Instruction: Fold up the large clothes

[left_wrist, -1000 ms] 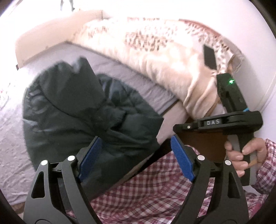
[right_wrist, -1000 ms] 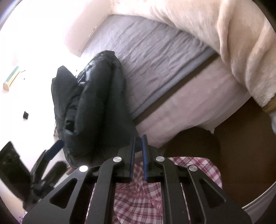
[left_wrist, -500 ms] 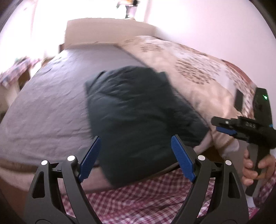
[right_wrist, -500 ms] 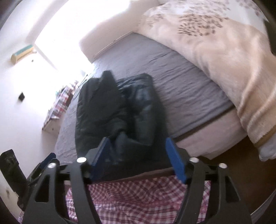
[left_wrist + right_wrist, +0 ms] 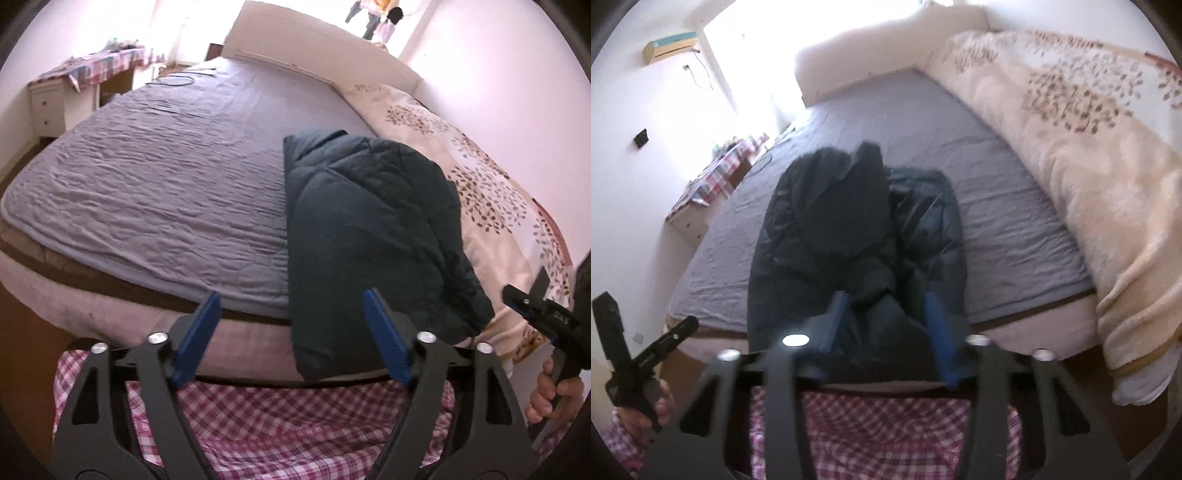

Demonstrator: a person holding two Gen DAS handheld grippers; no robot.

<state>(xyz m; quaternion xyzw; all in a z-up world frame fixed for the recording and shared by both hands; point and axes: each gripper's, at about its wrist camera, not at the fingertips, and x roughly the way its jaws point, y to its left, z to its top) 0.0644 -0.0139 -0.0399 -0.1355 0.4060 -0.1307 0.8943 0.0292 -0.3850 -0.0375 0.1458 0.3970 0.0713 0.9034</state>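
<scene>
A dark puffy jacket [image 5: 369, 229] lies folded in a bundle on the grey bed sheet [image 5: 177, 177], its near end hanging over the bed's front edge. It also shows in the right wrist view [image 5: 849, 236]. My left gripper [image 5: 291, 332] is open and empty, held back from the bed edge, left of the jacket's hanging end. My right gripper [image 5: 886, 325] is open and empty, in front of the jacket's near end; whether it touches the fabric is unclear. The right gripper also appears at the right edge of the left wrist view [image 5: 535, 314].
A cream floral duvet [image 5: 480, 177] is heaped along the bed's right side beside the jacket. A white headboard [image 5: 314, 55] stands at the far end. A nightstand with a checked cloth [image 5: 81, 85] is at the left. Checked pink clothing [image 5: 277, 424] is below my grippers.
Both grippers have swung up and back, so the whole bed is in view. The right gripper went from shut to open. The jacket lies in a narrower bundle.
</scene>
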